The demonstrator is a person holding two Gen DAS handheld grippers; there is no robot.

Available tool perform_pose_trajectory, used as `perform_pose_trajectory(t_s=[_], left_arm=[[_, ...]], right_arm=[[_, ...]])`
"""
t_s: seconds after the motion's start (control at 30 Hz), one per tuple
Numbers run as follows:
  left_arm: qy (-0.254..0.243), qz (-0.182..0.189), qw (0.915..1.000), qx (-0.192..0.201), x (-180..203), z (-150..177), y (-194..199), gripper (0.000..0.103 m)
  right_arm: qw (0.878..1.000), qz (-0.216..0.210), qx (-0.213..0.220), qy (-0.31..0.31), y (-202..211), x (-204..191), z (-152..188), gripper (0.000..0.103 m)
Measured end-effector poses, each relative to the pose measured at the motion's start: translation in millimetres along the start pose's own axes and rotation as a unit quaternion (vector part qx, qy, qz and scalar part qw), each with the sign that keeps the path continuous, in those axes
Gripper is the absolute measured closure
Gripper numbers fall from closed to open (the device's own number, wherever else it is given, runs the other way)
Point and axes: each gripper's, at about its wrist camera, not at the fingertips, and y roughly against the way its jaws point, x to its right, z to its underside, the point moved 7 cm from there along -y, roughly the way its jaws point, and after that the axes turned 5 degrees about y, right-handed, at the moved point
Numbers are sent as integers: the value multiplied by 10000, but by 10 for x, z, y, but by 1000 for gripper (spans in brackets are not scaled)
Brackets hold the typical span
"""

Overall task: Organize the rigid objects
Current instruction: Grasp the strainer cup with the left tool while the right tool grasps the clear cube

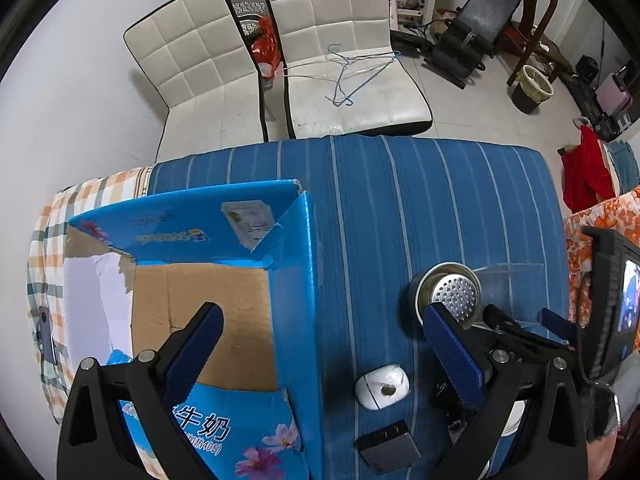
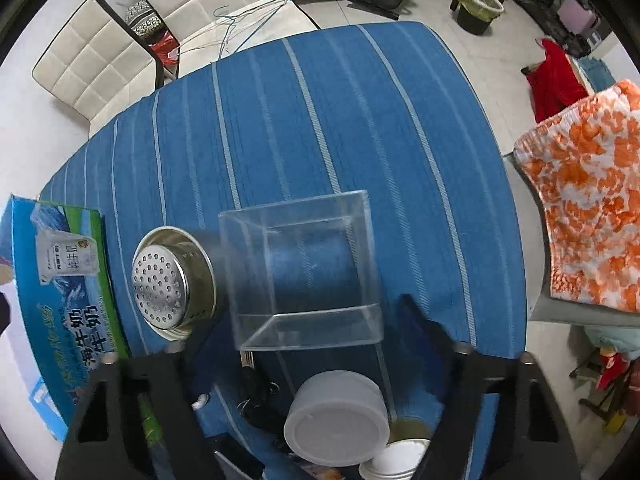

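Note:
An open blue milk carton box stands on the blue striped table; it also shows in the right wrist view. My left gripper is open and empty, its left finger over the box, its right finger by a perforated metal strainer cup. A white earbud case and a dark flat charger lie below. In the right wrist view the strainer lies beside a clear plastic box. My right gripper is open above a grey round lid container.
Two white padded chairs with wire hangers stand beyond the table's far edge. An orange floral cloth lies at the right. A white cup and dark cable sit near the front. A checked cloth covers the left.

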Motion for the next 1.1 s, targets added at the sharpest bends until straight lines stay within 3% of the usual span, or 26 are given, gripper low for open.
perform_pose_trajectory(t_s=[0.1, 0.27, 0.37, 0.63, 0.9, 1.1], left_arm=[[4, 66, 10000, -30, 34, -47, -28, 0], [-83, 140, 9998, -116, 181, -117, -90, 0], [-199, 180, 9995, -191, 304, -154, -148, 0], [-587, 576, 9940, -716, 862, -64, -441, 0], [-548, 622, 9870, -1379, 1019, 33, -985, 1], [-559, 559, 9833, -1641, 1044, 73, -1236, 1]], right_arm=[[9994, 345, 19, 41, -10, 112, -39, 33], [9994, 238, -223, -140, -257, 229, -150, 34], [9984, 424, -289, -257, -223, 473, -56, 34], [9969, 94, -433, -656, -238, 1005, 221, 34], [9968, 242, -434, -624, -181, 928, 182, 34], [9958, 316, -559, -646, -250, 944, 176, 35]])
